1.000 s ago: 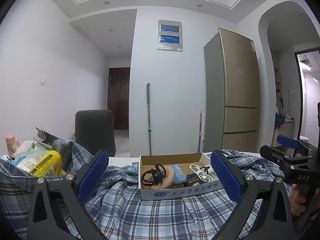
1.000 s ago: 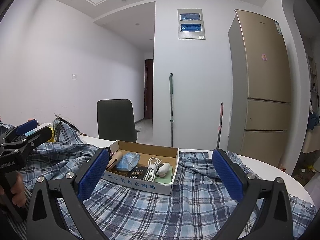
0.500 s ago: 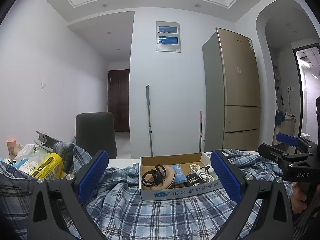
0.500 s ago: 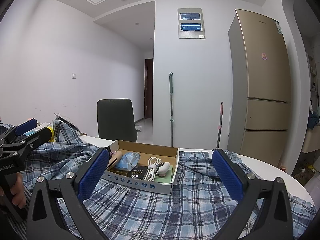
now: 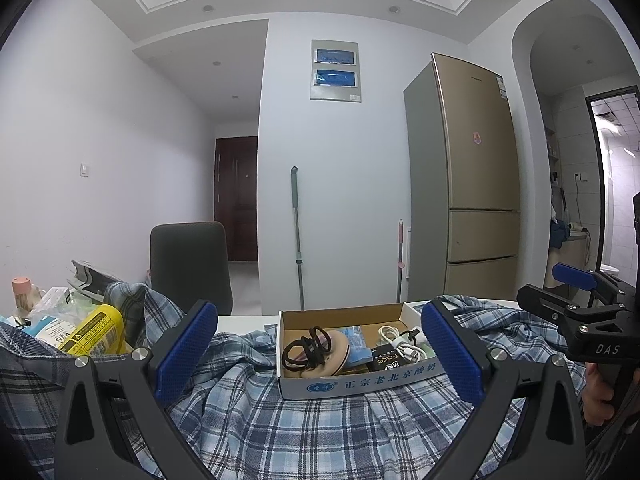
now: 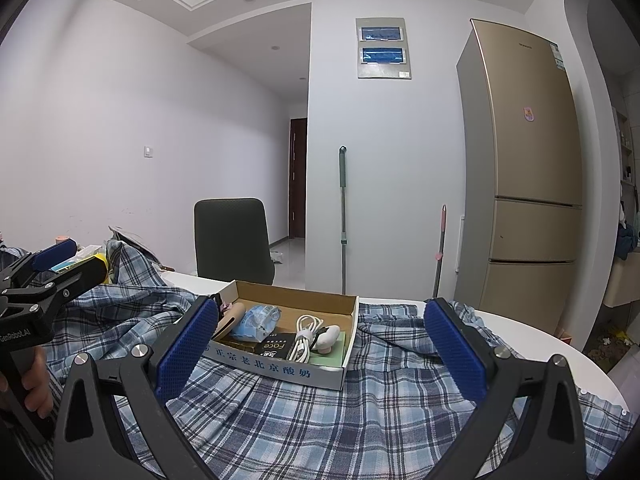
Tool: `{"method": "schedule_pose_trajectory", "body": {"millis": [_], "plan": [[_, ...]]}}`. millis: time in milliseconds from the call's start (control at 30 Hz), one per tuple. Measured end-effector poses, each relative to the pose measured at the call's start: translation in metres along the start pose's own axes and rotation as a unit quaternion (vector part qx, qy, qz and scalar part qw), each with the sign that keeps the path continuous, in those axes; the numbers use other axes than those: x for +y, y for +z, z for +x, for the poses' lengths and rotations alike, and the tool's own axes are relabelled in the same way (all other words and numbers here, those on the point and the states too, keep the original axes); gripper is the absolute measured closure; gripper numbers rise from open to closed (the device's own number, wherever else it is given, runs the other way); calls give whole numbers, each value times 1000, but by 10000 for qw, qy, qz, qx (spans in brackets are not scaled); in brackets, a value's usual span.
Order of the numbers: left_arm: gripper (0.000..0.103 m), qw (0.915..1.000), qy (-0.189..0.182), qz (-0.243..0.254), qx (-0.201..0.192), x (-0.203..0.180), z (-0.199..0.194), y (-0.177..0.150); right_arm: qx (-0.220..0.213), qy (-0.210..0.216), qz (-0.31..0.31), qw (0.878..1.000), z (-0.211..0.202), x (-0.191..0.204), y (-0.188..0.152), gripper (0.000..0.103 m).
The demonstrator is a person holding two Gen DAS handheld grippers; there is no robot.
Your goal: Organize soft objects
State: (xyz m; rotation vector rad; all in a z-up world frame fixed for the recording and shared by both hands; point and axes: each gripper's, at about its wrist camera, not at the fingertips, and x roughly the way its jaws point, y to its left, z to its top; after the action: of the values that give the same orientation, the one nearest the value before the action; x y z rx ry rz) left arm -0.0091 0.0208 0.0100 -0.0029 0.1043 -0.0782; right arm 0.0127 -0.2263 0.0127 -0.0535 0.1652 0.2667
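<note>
Hovering with both the left gripper [image 5: 320, 354] and right gripper [image 6: 320, 350], jaws wide and empty, over the rumpled blue plaid cotton shirt [image 6: 320, 412] draped across the white desk [image 6: 532, 338]. Probably needing the shallow cardboard box [image 5: 344, 382] lifted off first.

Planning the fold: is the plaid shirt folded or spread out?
Spread out, unfolded. The plaid shirt lies rumpled across the table, with the cardboard box sitting on it.
</note>
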Motion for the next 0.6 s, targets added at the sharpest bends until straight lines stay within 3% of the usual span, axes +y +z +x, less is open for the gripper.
{"method": "schedule_pose_trajectory", "body": {"millis": [600], "plan": [[0, 10000, -38, 4, -1, 0, 0, -1, -3, -2, -6, 10000, -1, 0, 0, 0]]}}
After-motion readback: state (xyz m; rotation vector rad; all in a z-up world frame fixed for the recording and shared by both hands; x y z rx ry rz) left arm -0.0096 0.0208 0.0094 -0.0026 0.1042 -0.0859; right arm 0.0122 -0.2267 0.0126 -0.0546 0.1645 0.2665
